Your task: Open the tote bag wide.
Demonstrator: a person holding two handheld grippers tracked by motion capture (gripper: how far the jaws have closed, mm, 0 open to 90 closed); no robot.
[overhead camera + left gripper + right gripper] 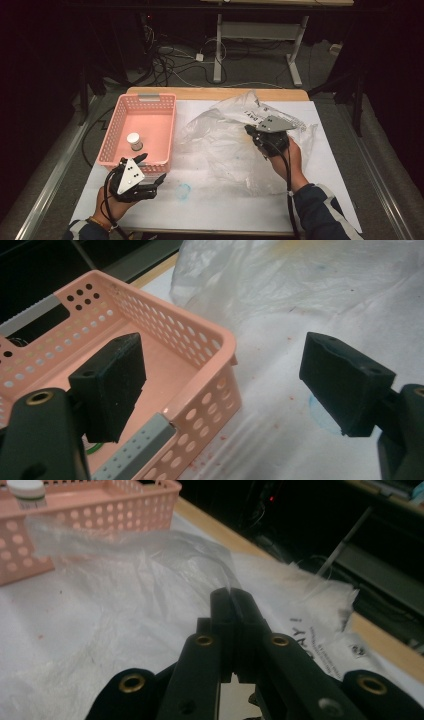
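A crumpled clear plastic bag with black print lies across the middle and right of the white-covered table. My right gripper is shut on a fold of the bag and holds that part up off the table; in the right gripper view its jaws meet with thin film pinched between them. A pink perforated basket stands at the left with a small white-capped jar in it. My left gripper hovers open at the basket's near right corner, with nothing between its pads.
A faint blue ring mark sits on the table cover near the front. Beyond the table's far wooden edge lie cables on the floor and a white desk frame. Dark drapes close both sides.
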